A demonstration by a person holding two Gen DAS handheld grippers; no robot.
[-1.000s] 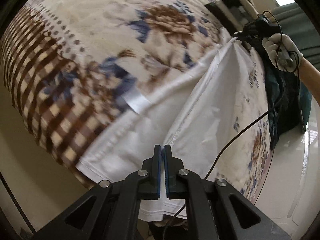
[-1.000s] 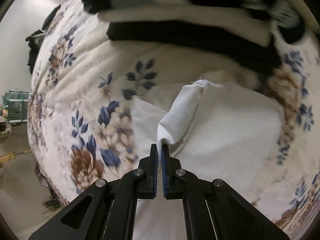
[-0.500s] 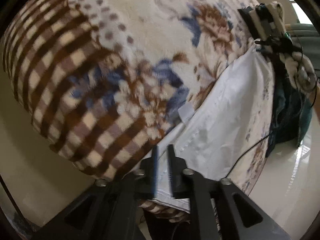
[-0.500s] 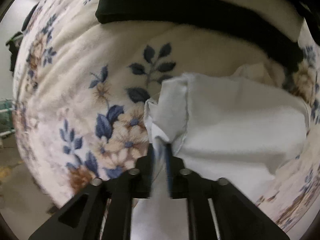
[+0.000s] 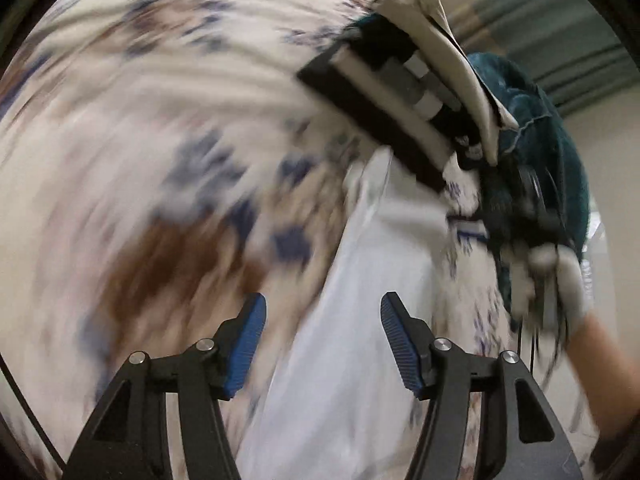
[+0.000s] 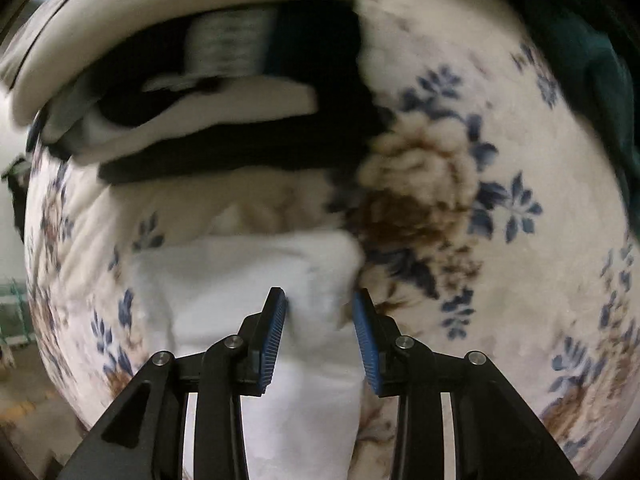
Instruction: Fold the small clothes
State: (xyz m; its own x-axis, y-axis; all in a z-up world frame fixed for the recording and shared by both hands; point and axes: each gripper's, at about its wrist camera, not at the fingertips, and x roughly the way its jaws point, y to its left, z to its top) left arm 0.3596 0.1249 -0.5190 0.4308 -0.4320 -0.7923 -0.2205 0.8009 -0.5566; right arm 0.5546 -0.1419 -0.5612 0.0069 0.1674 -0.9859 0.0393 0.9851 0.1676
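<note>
A white garment (image 5: 352, 320) lies in a long folded strip on a floral blanket (image 5: 160, 140). My left gripper (image 5: 322, 340) is open and empty above the strip's near end. In the right wrist view the same white garment (image 6: 248, 280) lies flat, and my right gripper (image 6: 320, 330) is open over its right edge, holding nothing. The right gripper and its gloved hand (image 5: 560, 276) show blurred at the far end of the strip in the left wrist view.
A stack of folded black, white and grey clothes (image 6: 224, 92) lies on the blanket just beyond the white garment. A dark teal cloth (image 5: 560, 140) is heaped at the blanket's right side. Floor shows at the lower left (image 6: 24, 400).
Both grippers held the white garment shut a second ago; both have let go and opened. The garment has dropped flat, and both views have swung towards the clothes stack.
</note>
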